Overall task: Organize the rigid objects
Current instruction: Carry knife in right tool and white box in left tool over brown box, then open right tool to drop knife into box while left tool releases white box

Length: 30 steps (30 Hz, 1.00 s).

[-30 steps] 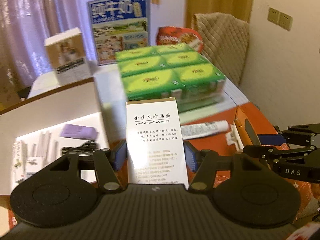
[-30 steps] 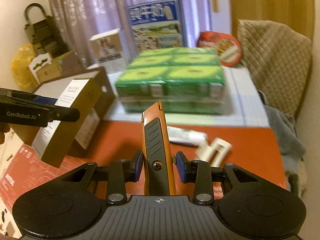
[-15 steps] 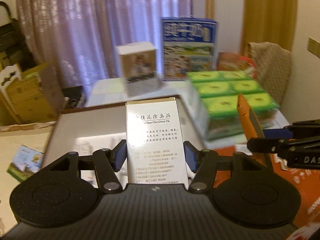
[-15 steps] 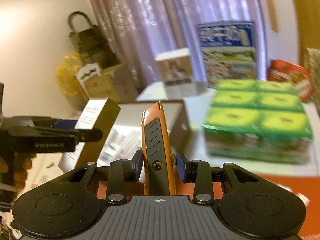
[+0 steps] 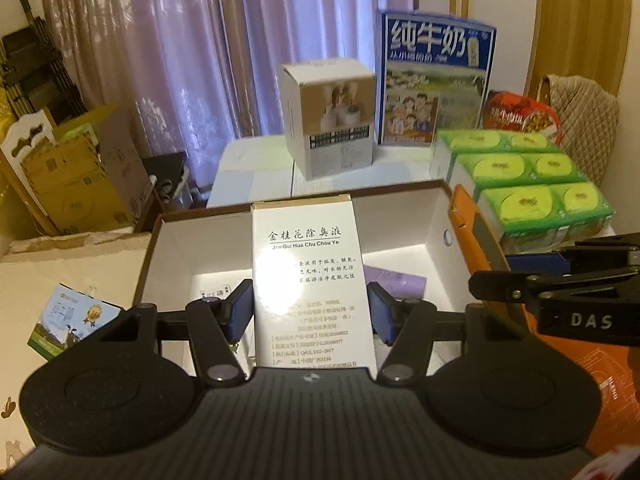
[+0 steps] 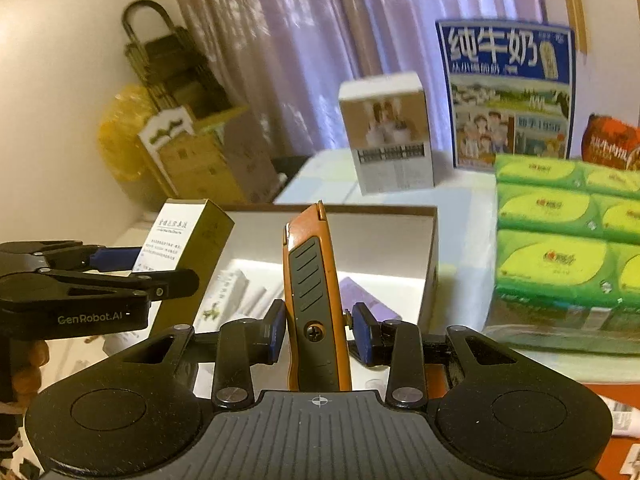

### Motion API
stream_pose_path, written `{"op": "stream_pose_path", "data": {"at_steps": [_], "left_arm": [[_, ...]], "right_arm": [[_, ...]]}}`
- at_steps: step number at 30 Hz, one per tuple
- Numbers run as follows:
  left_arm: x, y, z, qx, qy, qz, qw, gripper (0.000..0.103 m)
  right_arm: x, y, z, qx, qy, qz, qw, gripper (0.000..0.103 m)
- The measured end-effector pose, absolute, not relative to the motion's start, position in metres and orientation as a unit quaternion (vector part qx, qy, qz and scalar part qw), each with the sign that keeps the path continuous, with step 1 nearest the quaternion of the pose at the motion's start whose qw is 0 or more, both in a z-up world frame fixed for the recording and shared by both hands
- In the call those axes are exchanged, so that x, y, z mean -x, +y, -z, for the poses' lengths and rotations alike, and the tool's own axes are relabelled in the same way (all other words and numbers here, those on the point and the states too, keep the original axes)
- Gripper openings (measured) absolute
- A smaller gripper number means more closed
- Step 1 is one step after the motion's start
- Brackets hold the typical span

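My left hand-held gripper (image 5: 310, 314) clamps the deodorant carton (image 5: 308, 276) above the open storage box (image 5: 432, 216); my right hand-held gripper (image 6: 319, 334) pinches the orange utility knife (image 6: 314, 300) just beside it. I should lower each into bare floor, clear of the purple packet (image 5: 396, 286).

Glossy printed card is noted on the deodorant carton (image 5: 308, 276); ribbed matt plastic on the orange utility knife (image 6: 314, 296).

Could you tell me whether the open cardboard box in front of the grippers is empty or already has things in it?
Not empty. The open box already holds a purple packet and white packets on its floor.
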<state>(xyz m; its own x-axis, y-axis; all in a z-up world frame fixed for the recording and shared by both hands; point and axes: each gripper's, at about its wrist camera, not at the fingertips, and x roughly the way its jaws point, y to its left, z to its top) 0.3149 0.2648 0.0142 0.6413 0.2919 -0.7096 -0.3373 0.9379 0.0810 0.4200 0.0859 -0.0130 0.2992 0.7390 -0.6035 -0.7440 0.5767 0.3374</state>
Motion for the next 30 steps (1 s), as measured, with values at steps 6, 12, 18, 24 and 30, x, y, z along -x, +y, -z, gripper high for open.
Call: {"op": "stream_pose_path", "data": {"at_steps": [6,12,18,24,30], "left_arm": [[-0.343,0.284,0.011,0.044,0.414,-0.164,0.894,0.056],[-0.368,0.292,0.03,0.048,0.432,-0.153,0.888,0.056],[-0.387,0.304,0.046,0.054,0.445,-0.152,0.881,0.057],[-0.401,0.317,0.056,0.055,0.449,-0.157,0.878,0.057],[-0.406,0.328,0.059,0.053,0.452,-0.158,0.877,0.059]], "right_arm": [[-0.433,0.116,0.033,0.036,0.388,-0.446,0.806,0.032],[-0.449,0.14,0.048,0.063,0.395,-0.437,0.805,0.032],[-0.465,0.158,0.058,0.079,0.402,-0.436,0.801,0.032],[-0.479,0.172,0.065,0.087,0.411,-0.435,0.797,0.032],[-0.485,0.183,0.069,0.094,0.416,-0.439,0.791,0.032]]}}
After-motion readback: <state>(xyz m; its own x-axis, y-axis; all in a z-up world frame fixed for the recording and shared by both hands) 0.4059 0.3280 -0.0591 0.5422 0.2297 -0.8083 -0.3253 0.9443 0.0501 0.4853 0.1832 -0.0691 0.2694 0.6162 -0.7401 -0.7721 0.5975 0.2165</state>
